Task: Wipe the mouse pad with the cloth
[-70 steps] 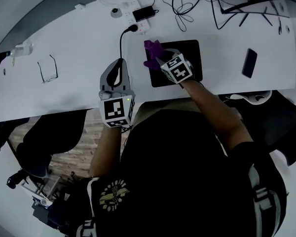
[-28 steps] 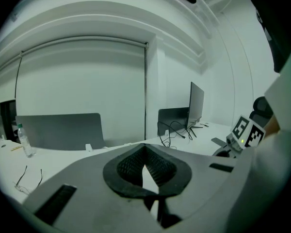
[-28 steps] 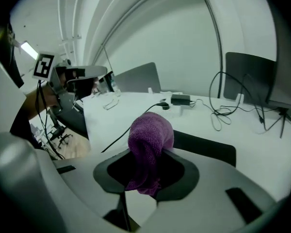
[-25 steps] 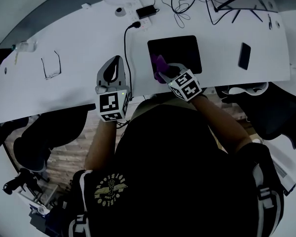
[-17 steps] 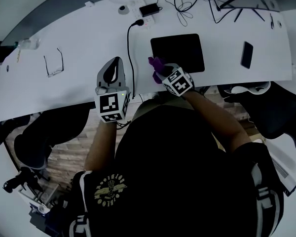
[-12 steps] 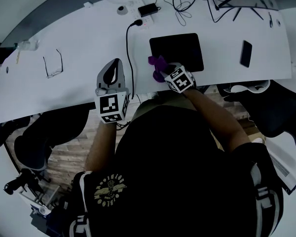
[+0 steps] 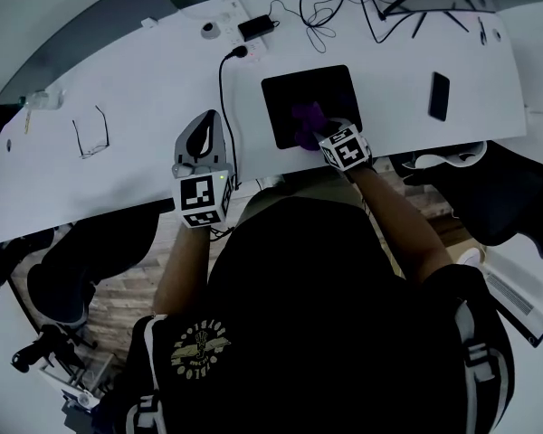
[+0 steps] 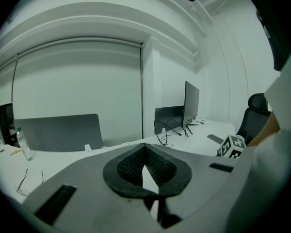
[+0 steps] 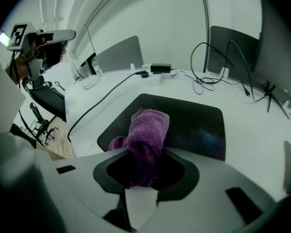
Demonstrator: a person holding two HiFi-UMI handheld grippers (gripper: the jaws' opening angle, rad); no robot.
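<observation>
Right tongs [image 7: 313,128] clamped on the purple cloth [image 7: 305,116], which rests on the pad [image 7: 290,90] — left tongs [image 7: 204,121] together, empty, over the bench [image 7: 136,98] edge.

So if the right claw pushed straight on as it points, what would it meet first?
Probably the black mouse pad just ahead of its purple cloth; beyond that, loose cables, though depth is unclear.
</observation>
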